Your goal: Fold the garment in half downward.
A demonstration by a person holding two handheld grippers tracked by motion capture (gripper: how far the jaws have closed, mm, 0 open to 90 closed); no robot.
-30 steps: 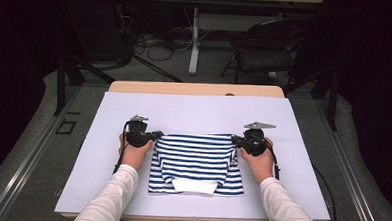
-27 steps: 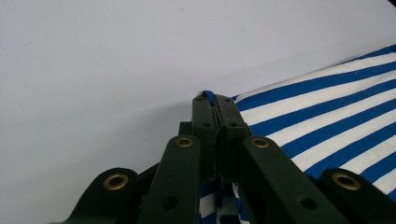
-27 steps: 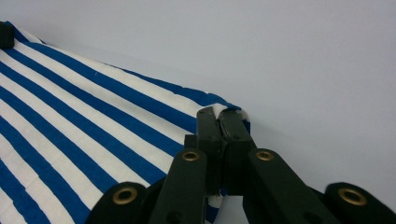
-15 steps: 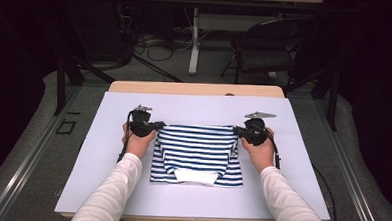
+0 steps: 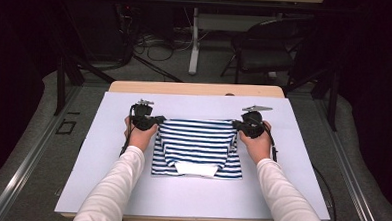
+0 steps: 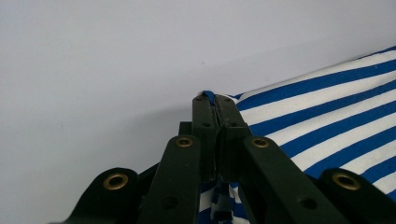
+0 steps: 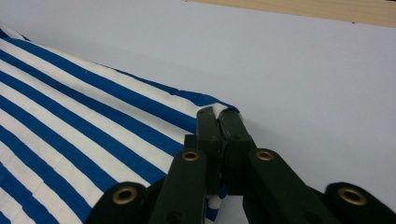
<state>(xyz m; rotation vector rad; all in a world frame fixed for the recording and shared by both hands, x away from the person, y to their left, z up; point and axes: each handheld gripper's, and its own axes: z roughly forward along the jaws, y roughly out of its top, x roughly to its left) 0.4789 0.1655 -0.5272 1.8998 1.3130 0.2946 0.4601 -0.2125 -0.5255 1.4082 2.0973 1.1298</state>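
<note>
L gripper (image 6: 215, 100): clenched on far-left corner of striped shirt (image 5: 197, 145); jaws pressed flat together, a sliver of blue hem poking out at tips. Grip right at the corner, prob. so the edge stays straight while carried.
R gripper (image 7: 219, 114): likewise clamped, on far-right corner; white-and-blue hem pinched between jaws. Mirrors the L one, so cloth spans taut between both.
Hands: left hand (image 5: 142, 133) and right hand (image 5: 255, 140) level with each other, either side of garment, well apart. Held symmetric to keep far edge parallel to table edge.
Shirt position: middle of white board (image 5: 105, 186), near part lying flat, far edge held at the two corners. Lifted or just resting there: cannot tell from high view; in gripper views cloth slopes down away from jaws, so likely raised a little.
Fold state: sleeves appear tucked in over body, white patch (image 5: 195, 168) (maybe inner neck/label area) toward near edge. Looks part-folded.
Step in hand: judged as drawing far edge for a fold across the width.
Surroundings: wooden table (image 5: 195, 89) strip beyond board; chair (image 5: 266, 51) and cables (image 5: 152, 41) on floor behind, no bearing on the work.
</note>
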